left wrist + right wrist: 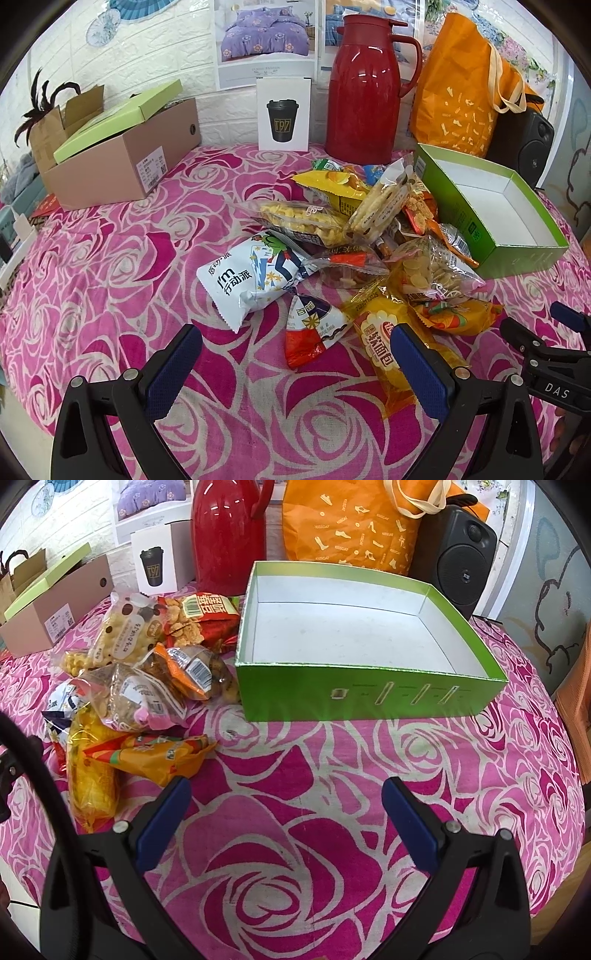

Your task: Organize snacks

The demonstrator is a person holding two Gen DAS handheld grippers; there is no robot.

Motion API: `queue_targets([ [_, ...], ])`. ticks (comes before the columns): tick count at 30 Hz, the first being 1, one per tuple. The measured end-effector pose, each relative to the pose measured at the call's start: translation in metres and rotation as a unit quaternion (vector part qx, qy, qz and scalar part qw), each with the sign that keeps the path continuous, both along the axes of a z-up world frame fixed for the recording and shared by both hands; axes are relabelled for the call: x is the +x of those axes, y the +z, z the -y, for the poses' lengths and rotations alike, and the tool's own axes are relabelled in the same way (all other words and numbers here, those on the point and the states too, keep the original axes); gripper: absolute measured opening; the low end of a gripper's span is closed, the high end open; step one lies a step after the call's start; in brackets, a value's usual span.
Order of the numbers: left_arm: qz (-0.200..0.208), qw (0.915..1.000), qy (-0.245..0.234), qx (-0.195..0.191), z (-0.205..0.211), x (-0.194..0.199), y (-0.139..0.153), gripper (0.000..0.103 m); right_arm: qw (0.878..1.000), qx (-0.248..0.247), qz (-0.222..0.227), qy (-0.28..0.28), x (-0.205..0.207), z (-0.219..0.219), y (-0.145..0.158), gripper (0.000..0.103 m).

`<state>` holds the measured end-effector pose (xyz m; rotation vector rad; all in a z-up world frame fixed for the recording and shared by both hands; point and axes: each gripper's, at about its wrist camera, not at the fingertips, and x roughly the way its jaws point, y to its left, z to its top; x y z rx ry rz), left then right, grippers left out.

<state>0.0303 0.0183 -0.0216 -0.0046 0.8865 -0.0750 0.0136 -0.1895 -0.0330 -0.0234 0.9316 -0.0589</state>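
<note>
Two grippers, both empty, fingers spread wide. Left gripper low centre of left view, hovering over pink cloth, aimed at near edge of snack pile; triangular pack just ahead between the fingers, yellow bread pack partly under the right finger. Likely lined up for a first pick from the loose outer items, easiest to reach. Right gripper low centre of right view, over bare cloth, facing green box in centre frame. Box open, nothing inside, touching pile at its left wall; presumably the destination, set close to keep transfers short. Pile mid-right in left view, left side in right view: a dozen or so overlapping packs, none sorted yet. Thin film bags, likely slippery and crushable. Red jug, orange bag, speaker behind, upper frame, clear of work area.
</note>
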Motion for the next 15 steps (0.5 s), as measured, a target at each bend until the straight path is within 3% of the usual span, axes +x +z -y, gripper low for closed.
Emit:
queue_targets([
  [4, 0.004, 0.9999, -0.008, -0.014, -0.011, 0.002, 0.002, 0.103, 0.996, 0.062, 0.014, 0.067, -0.001, -0.009, 0.001, 0.103],
  [9, 0.001, 0.9982, -0.034, -0.049, -0.013, 0.003, 0.007, 0.103, 0.991, 0.069, 0.006, 0.111, 0.006, -0.029, -0.009, 0.103],
  [13, -0.009, 0.9970, -0.059, -0.050, -0.005, -0.001, 0.005, 0.103, 0.987, 0.091, 0.005, 0.131, 0.020, -0.039, -0.016, 0.101],
  [14, -0.010, 0.9968, -0.062, -0.050, -0.004, -0.002, 0.004, 0.102, 0.986, 0.090, 0.002, 0.137, 0.021, -0.041, -0.017, 0.094],
  [15, -0.012, 0.9966, -0.064, -0.051, -0.003, -0.003, 0.003, 0.101, 0.986, 0.090, -0.001, 0.142, 0.024, -0.041, -0.018, 0.064],
])
